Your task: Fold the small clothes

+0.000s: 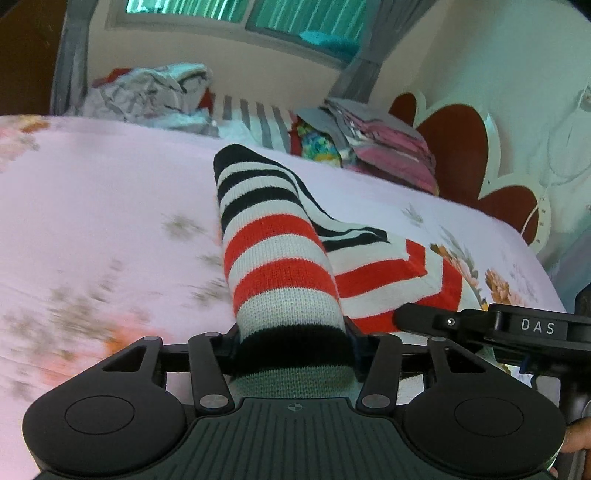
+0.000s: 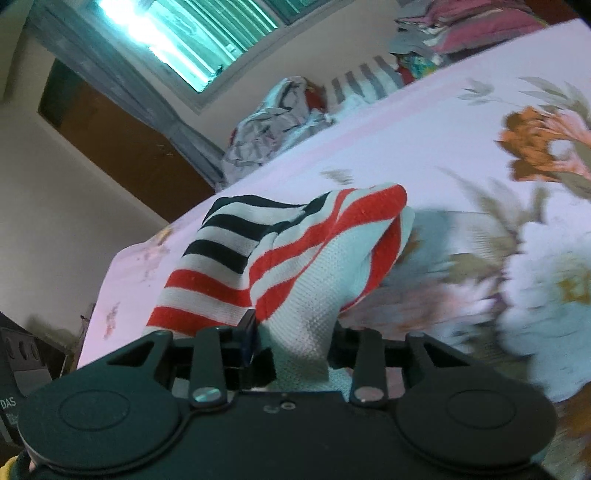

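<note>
A small knitted garment with red, white and black stripes [image 1: 280, 266] lies partly on the pink floral bedsheet [image 1: 92, 206]. My left gripper [image 1: 291, 350] is shut on its black-and-white end, and the cloth runs forward from the jaws in a rounded fold. My right gripper [image 2: 295, 350] is shut on another part of the same garment [image 2: 295, 266], which is lifted and bunched with its white inside showing. The right gripper's body shows in the left wrist view [image 1: 491, 325], just to the right. The fingertips of both grippers are hidden by cloth.
A crumpled pile of grey and white clothes [image 1: 155, 96] lies at the bed's far edge. A stack of folded pink and grey clothes [image 1: 380, 144] sits at the far right near the red and white headboard [image 1: 465, 155]. A window [image 1: 240, 18] is behind.
</note>
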`<state>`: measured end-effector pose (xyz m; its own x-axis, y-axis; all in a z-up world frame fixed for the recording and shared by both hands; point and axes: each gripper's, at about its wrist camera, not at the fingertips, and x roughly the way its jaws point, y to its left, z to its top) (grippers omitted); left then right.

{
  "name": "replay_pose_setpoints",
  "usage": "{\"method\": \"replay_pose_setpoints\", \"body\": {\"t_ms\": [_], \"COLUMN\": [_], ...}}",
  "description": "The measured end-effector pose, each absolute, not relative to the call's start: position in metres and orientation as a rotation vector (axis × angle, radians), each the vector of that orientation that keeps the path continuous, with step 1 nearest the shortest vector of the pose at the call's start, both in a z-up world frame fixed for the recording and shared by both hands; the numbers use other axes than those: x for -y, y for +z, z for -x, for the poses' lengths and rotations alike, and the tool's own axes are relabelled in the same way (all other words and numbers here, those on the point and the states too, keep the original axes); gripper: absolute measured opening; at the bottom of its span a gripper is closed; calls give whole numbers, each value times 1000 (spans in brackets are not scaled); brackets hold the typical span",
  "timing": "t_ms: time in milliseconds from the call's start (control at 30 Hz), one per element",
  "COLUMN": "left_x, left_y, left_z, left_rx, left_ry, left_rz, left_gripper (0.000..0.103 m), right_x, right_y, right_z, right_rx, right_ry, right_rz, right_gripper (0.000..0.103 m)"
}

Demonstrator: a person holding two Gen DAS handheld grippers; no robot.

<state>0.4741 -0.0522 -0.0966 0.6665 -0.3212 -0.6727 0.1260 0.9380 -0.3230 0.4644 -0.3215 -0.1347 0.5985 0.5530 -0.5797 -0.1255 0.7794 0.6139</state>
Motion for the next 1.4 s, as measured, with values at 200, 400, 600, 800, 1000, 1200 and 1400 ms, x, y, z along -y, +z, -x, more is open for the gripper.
{"method": "replay_pose_setpoints", "body": {"t_ms": [200,400,600,800,1000,1200,1400], "left_x": [-47,-154,-228,-257,-256,-262,-255], "left_y": [-90,-99,-124,-163,-174,-141,-158], "left_z": [-464,-471,-481,-483,-488,-481,-509], "left_rx": [-764,-767,-785,-796,-812,-714,-761], "left_ry": [-254,-237,-176,-169,-161,-146,-109], "left_rz": [281,279,292,323,350,304,259], "left_gripper": [50,50,50,56,74,74,74], "right_x": [231,126,47,19,26,36,32], "right_y": [-117,-120,-138,-161,-168,-161,-168], "right_z": [-463,-466,-488,-504,-506,-513,-534], "right_rx": [-813,-813,-843,-895,-951,-924,-902], "right_ry": [437,444,469,428,374,322,245], "right_rz": [-545,-548,-501,-441,-471,-501,-475], "right_gripper": [35,35,35,35,44,62,38]}}
